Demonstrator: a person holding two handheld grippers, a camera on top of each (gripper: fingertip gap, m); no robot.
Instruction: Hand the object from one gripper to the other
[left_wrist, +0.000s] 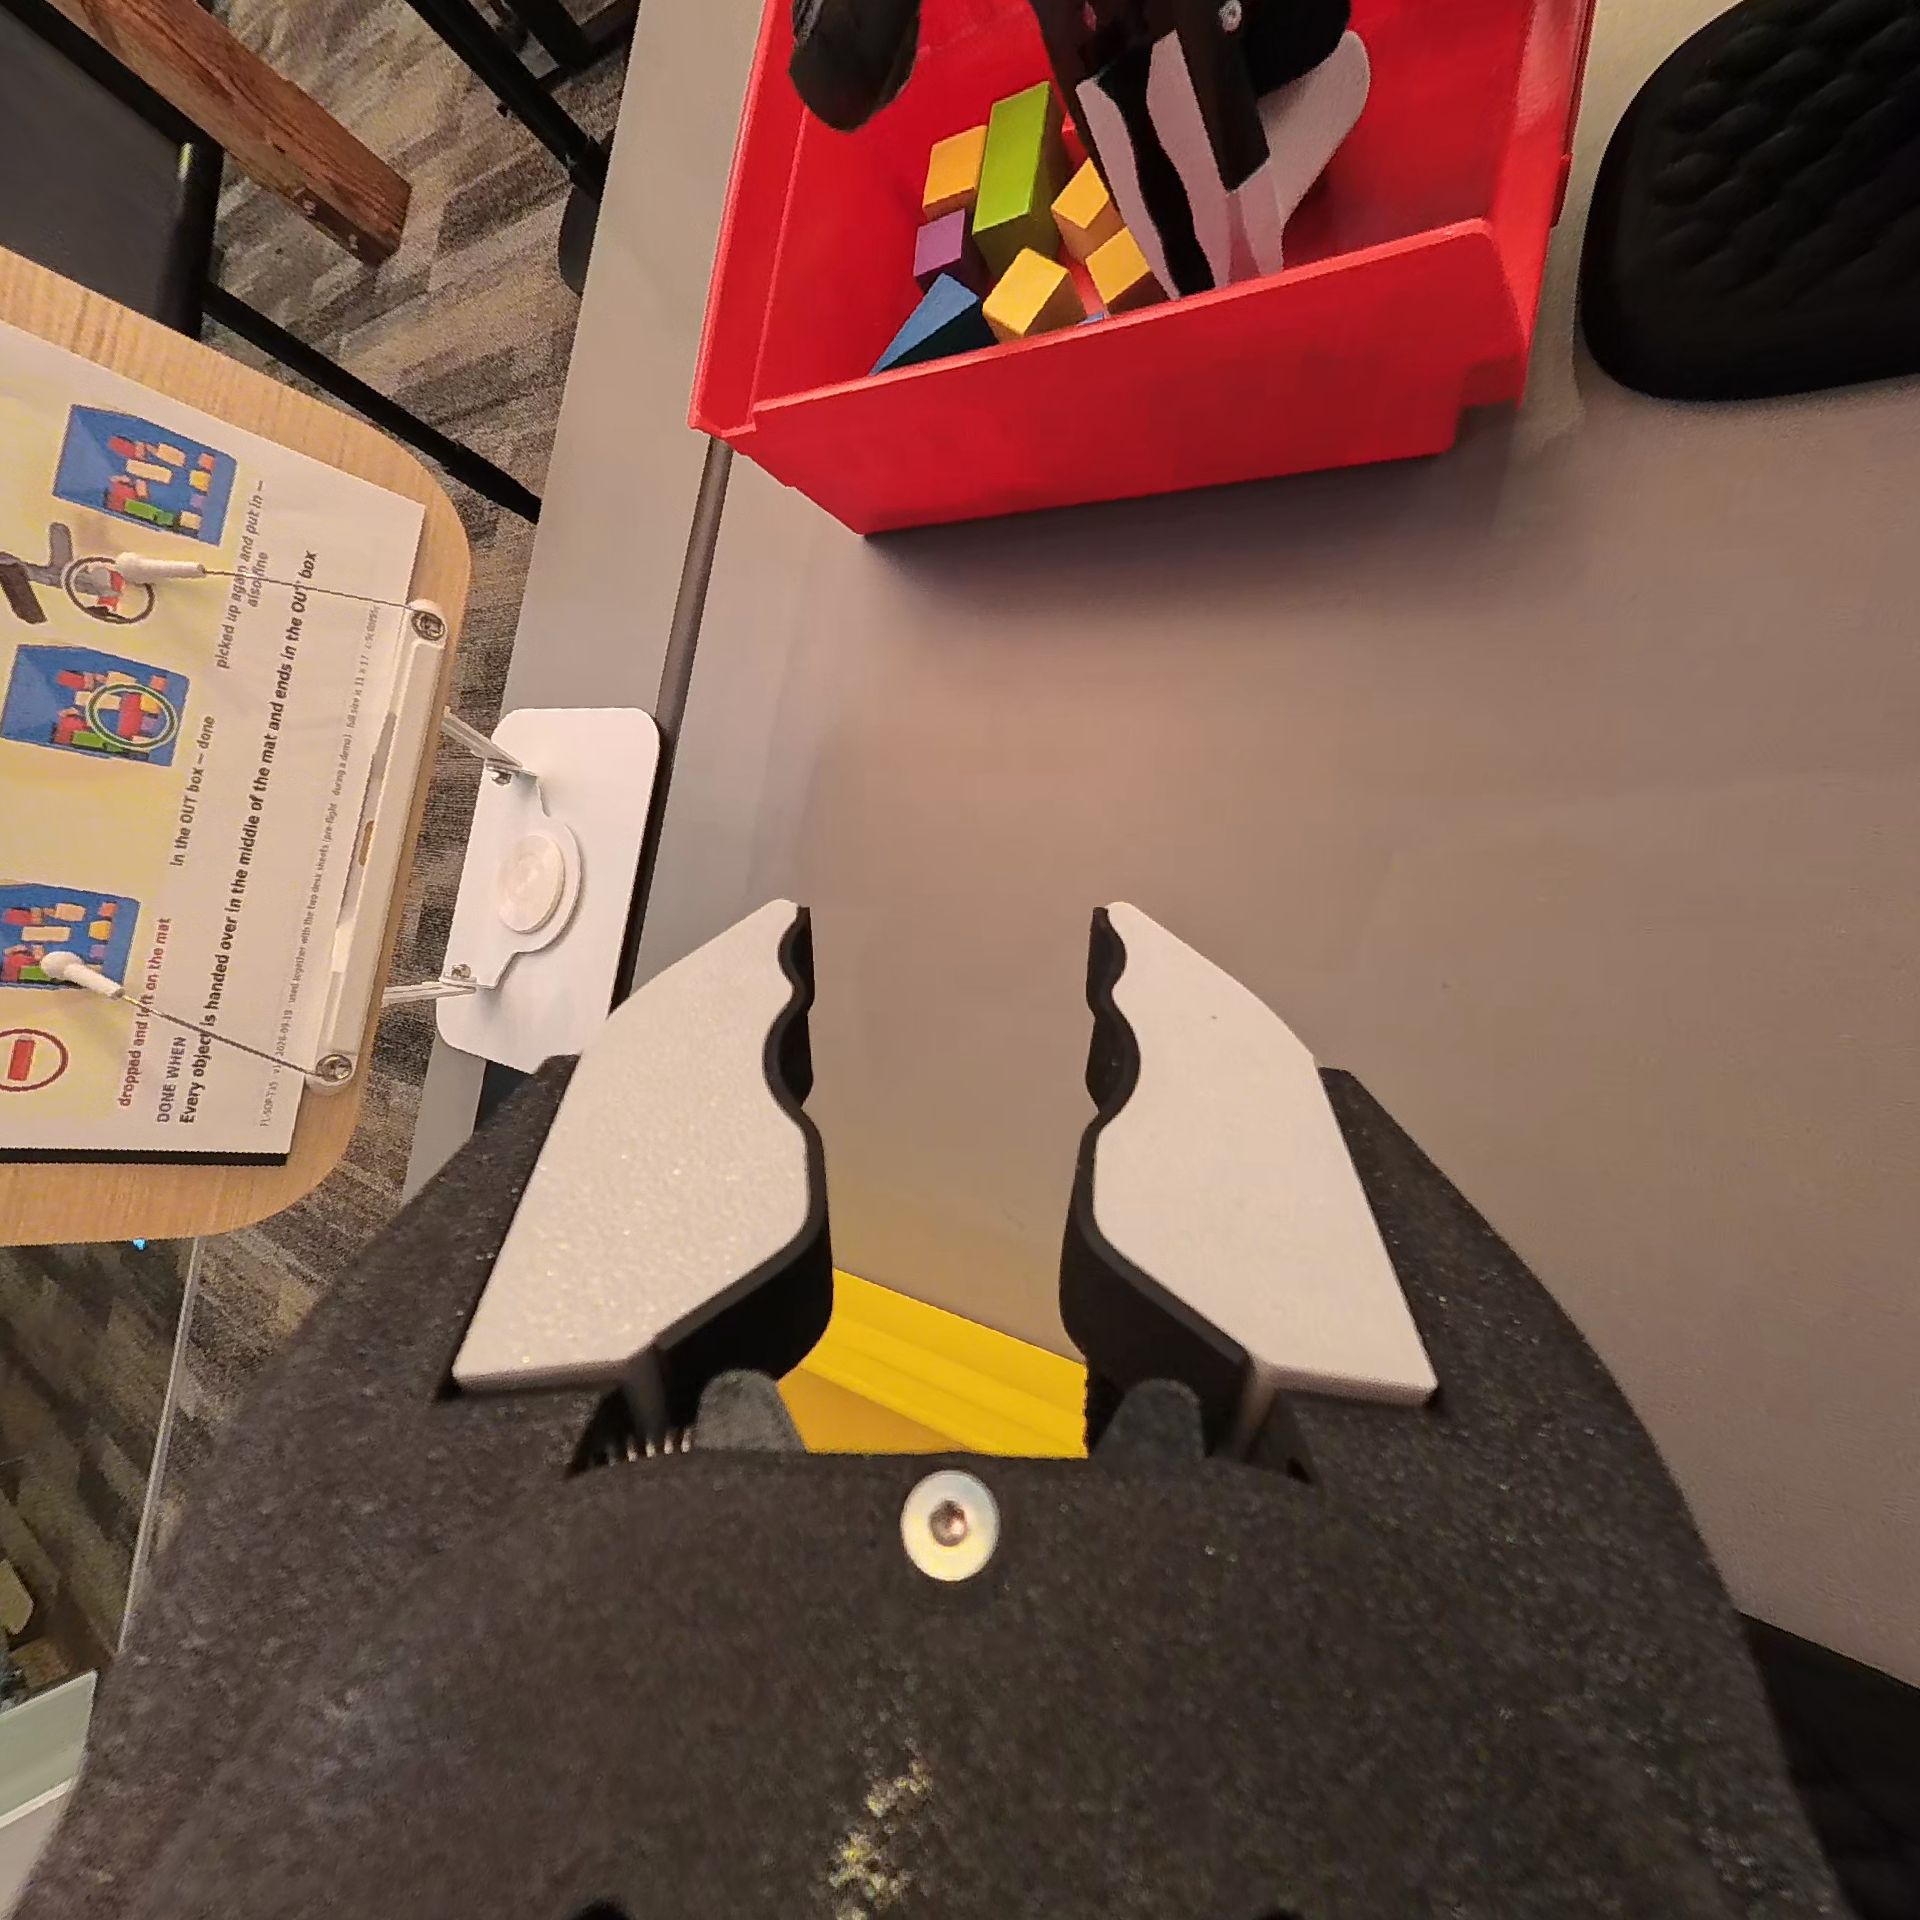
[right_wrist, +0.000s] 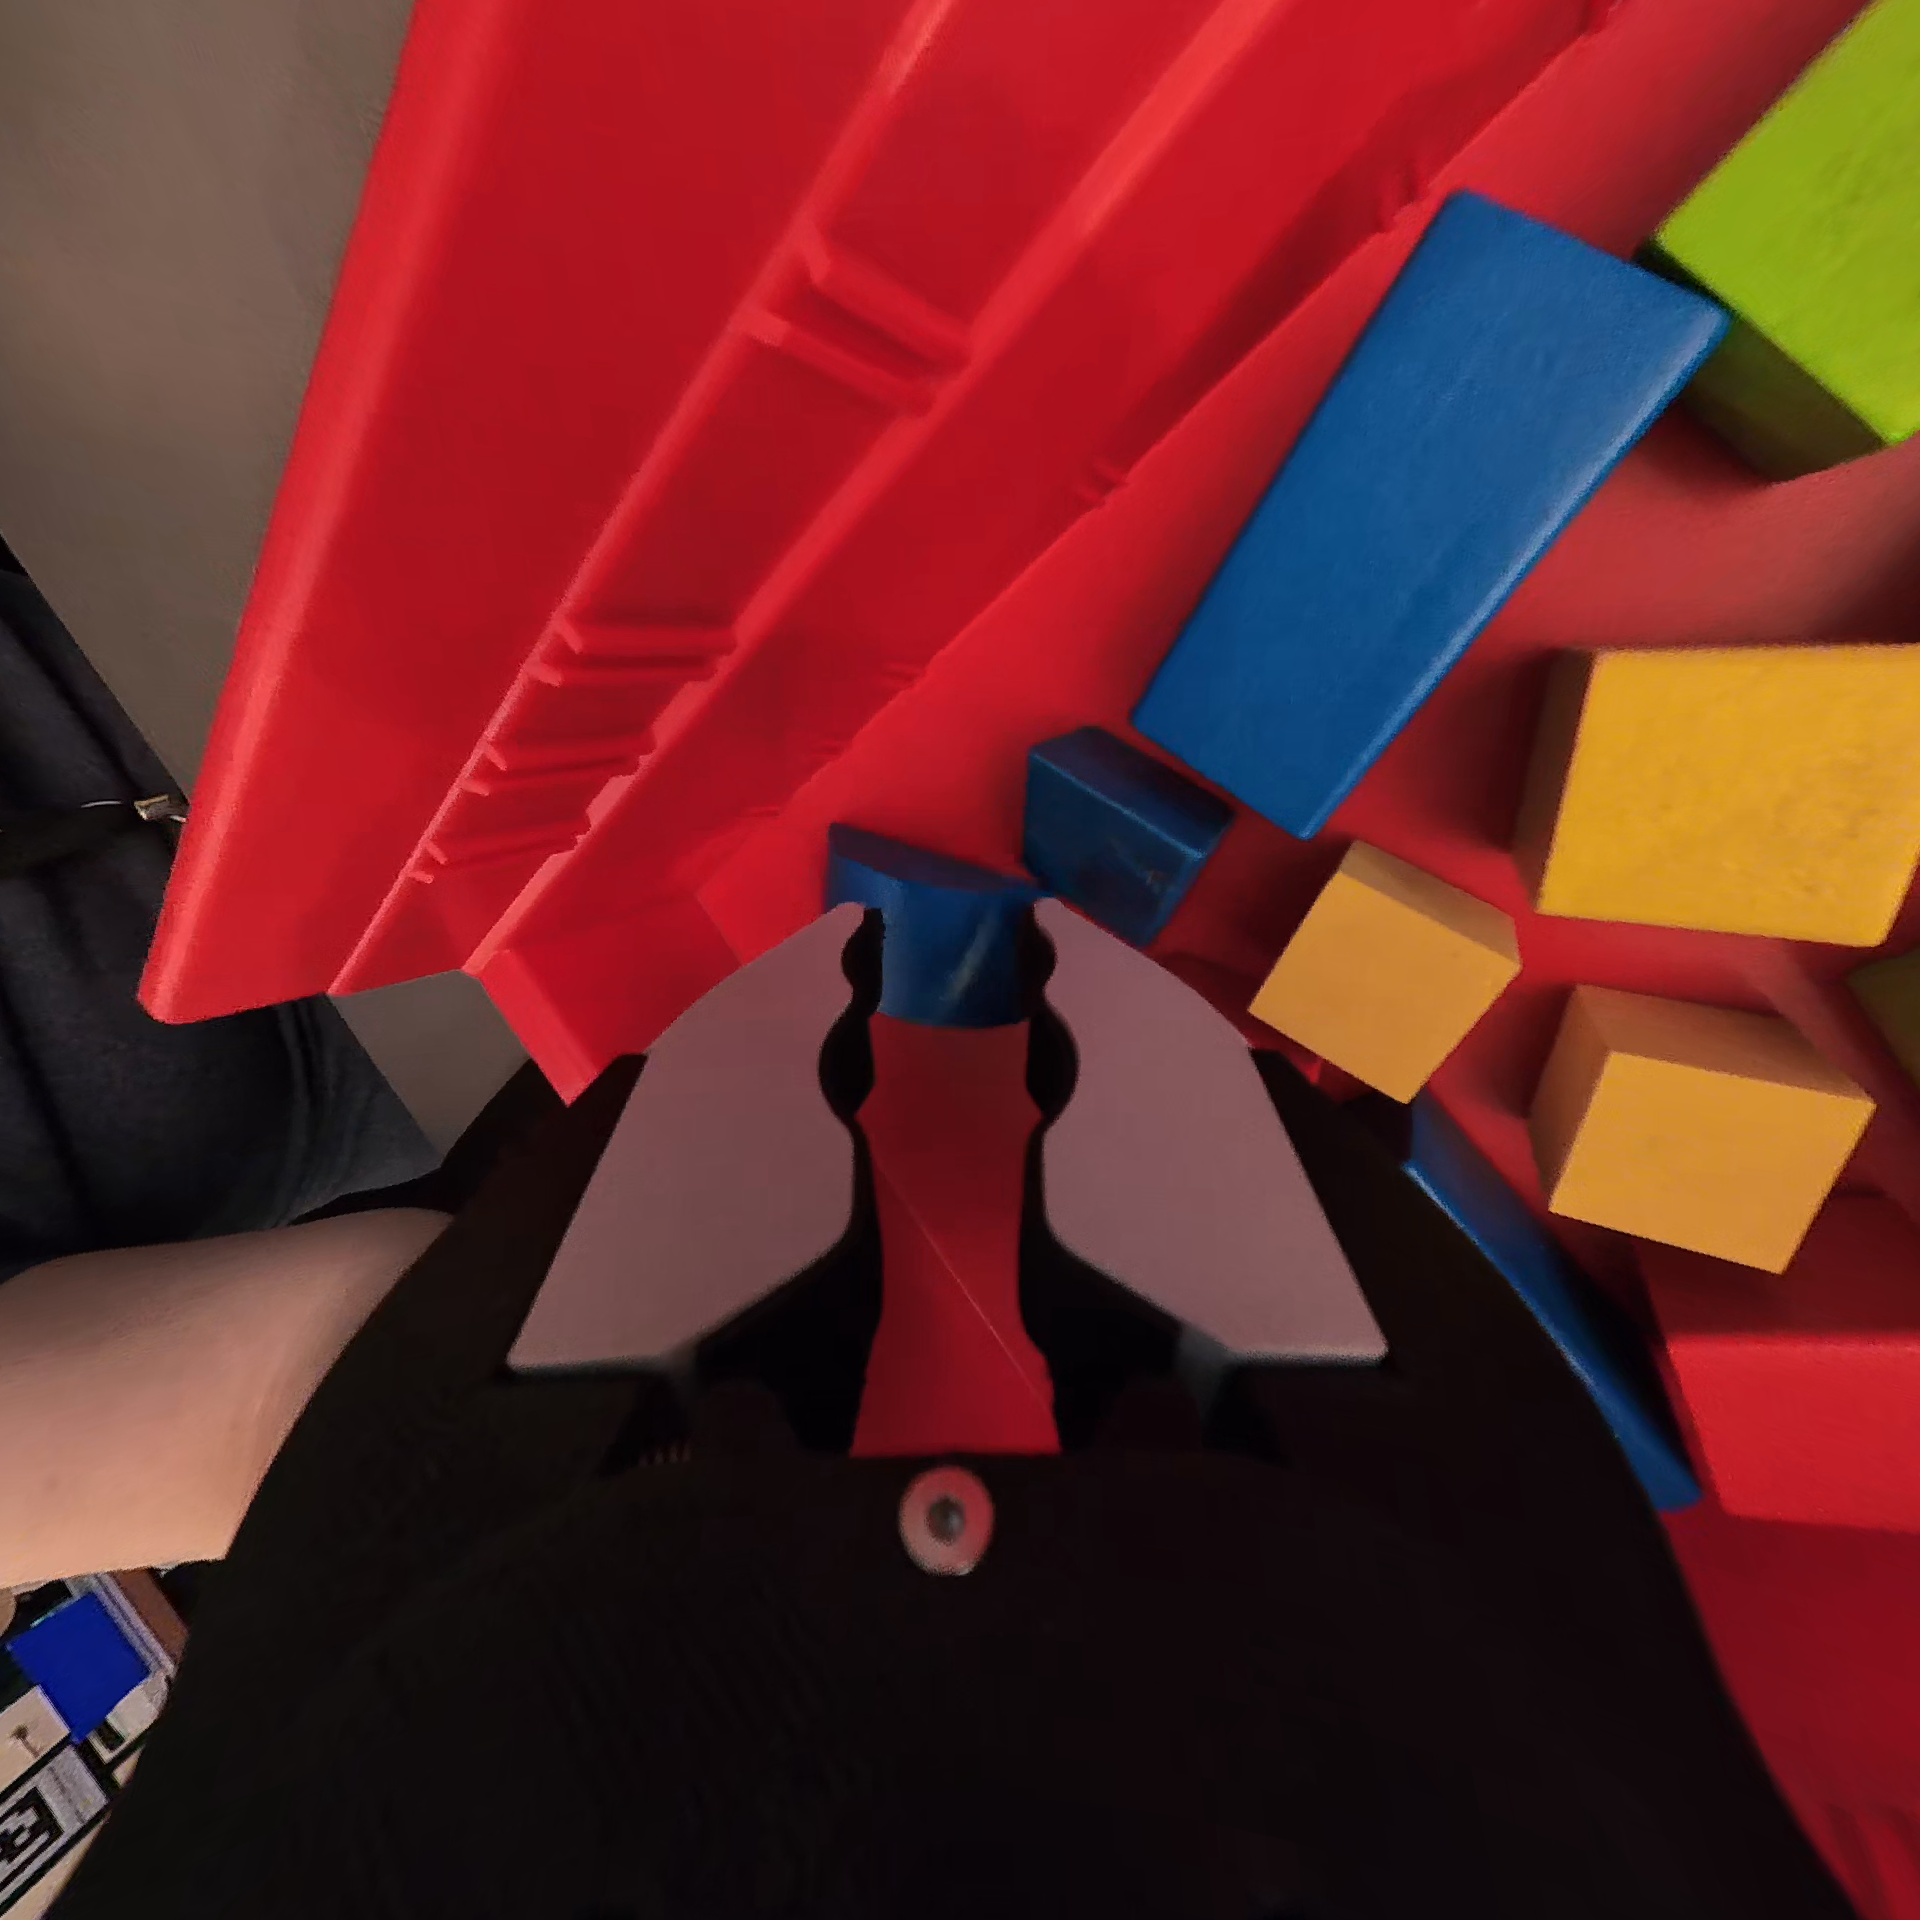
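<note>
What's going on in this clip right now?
A person works two handheld grippers over a grey table. The right gripper is down inside the red bin of coloured blocks, its fingers on either side of a small blue block near the bin wall; whether they actually clamp it is unclear. The left gripper hangs open and empty above the table, short of the bin. No handover has happened yet.

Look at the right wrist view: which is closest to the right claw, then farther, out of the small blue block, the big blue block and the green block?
1. Small blue block: between the right claw's tips.
2. Big blue block: up and right.
3. Green block: far top-right corner.
</note>
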